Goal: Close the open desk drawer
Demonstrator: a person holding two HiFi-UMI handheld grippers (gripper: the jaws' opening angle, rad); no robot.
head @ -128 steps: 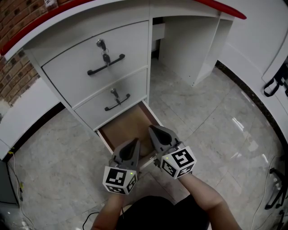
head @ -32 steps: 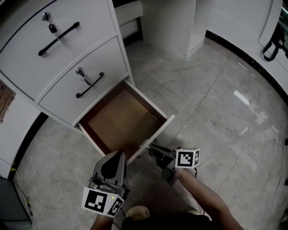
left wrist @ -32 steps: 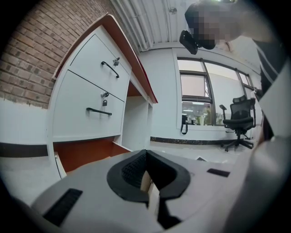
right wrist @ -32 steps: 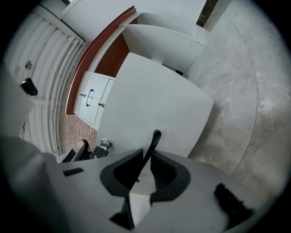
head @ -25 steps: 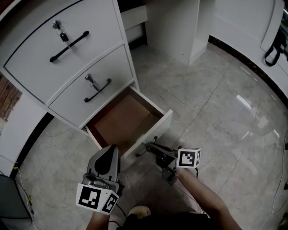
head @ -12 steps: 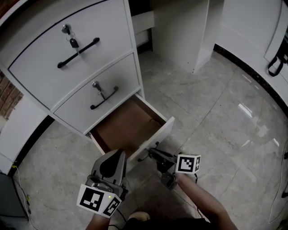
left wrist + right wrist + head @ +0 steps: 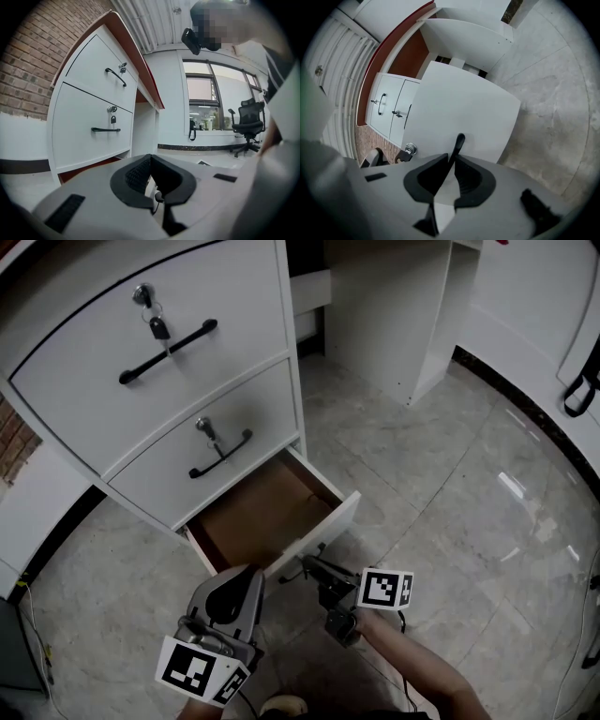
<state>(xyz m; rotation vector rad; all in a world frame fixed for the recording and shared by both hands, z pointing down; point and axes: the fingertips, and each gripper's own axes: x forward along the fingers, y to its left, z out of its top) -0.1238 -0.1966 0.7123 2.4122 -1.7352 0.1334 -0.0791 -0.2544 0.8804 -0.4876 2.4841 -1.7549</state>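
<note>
The bottom desk drawer (image 7: pixel 265 512) stands partly open, showing its brown inside. Its white front panel (image 7: pixel 323 526) faces me low in the head view. My right gripper (image 7: pixel 306 570) is at the black handle (image 7: pixel 302 567) of that panel. In the right gripper view the handle (image 7: pixel 458 143) runs between the jaws of my right gripper (image 7: pixel 451 161), which are closing on it. My left gripper (image 7: pixel 246 576) hovers by the drawer's near left corner. It shows in the left gripper view as my left gripper (image 7: pixel 149 157), shut and holding nothing.
Two closed drawers (image 7: pixel 187 343) with black handles and hanging keys sit above the open one. A knee space (image 7: pixel 375 306) opens to their right. Glossy marble floor (image 7: pixel 450 502) spreads to the right. A shoe (image 7: pixel 281 705) is at the bottom edge, and white cabinets (image 7: pixel 553 315) line the far right.
The drawer has slid back toward the desk and shows less of its brown inside. My right gripper moved with the handle. The left gripper stayed near the drawer's left corner.
</note>
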